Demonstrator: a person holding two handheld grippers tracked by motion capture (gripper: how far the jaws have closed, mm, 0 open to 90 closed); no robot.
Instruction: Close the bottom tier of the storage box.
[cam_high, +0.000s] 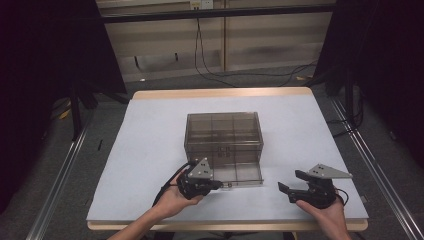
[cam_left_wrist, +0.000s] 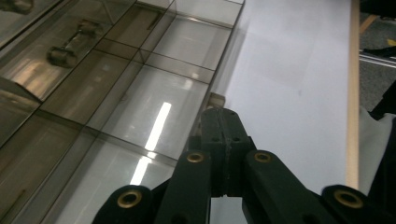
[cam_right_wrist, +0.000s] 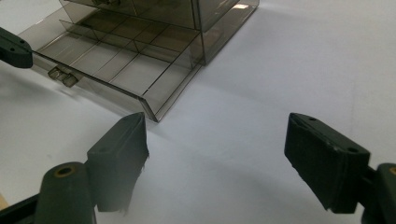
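A smoked clear plastic drawer box stands at the middle of the table. Its bottom drawer is pulled out toward me, and its divided compartments look empty. My left gripper lies at the drawer's front edge with its jaws shut pad to pad. The small drawer handle sits just beyond its tips and I see nothing clamped between them. My right gripper rests to the right of the drawer, open, with bare table between its jaws. From there the handle shows free.
A white sheet covers the table, with a wooden rim at the far side. Black cables lie on the floor behind. Metal rails run along both sides, and dark curtains hang left and right.
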